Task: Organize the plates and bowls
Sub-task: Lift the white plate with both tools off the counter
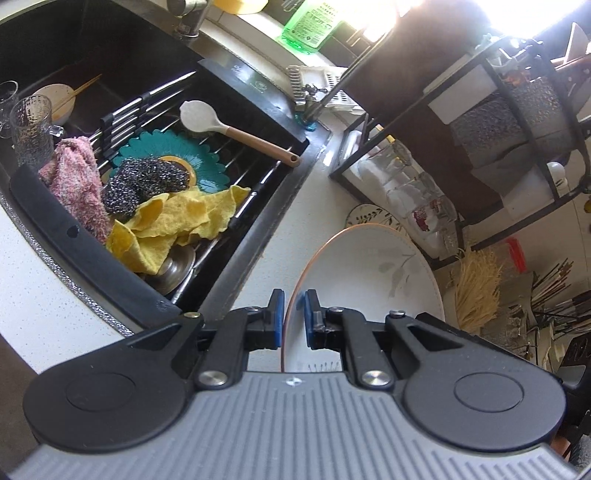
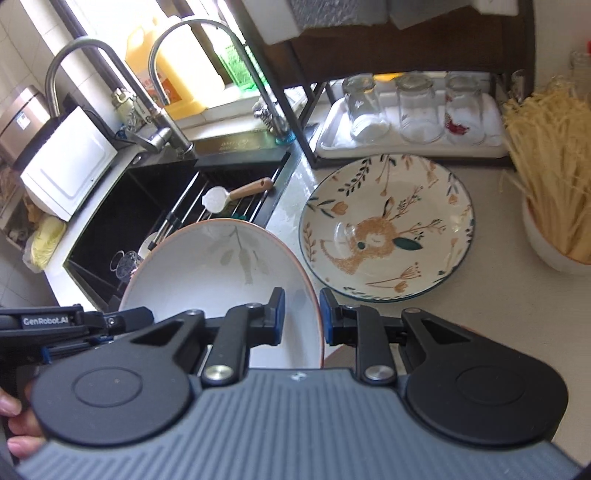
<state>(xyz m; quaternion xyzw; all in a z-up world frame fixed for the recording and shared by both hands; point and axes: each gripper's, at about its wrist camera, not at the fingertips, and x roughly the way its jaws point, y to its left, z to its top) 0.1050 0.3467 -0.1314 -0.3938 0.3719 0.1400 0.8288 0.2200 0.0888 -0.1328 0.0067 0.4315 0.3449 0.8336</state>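
**Two grippers sharing one plate**

The left gripper (image 1: 294,314) and right gripper (image 2: 301,314) are both pinching opposite rims of the white, orange-edged ceramic plate with a pale leaf print (image 2: 221,273), likely to keep it level. It is hanging over the counter edge by the black sink (image 1: 258,110), near the rabbit-patterned floral bowl (image 2: 388,225), probably its stacking spot.

the only wording clear enough to read is "genrobot.ai", in pale letters on the black body of the left gripper (image 2: 77,325), just left of the white plate (image 2: 221,273). the green bottle's (image 1: 310,26) label print is too blurred to read.
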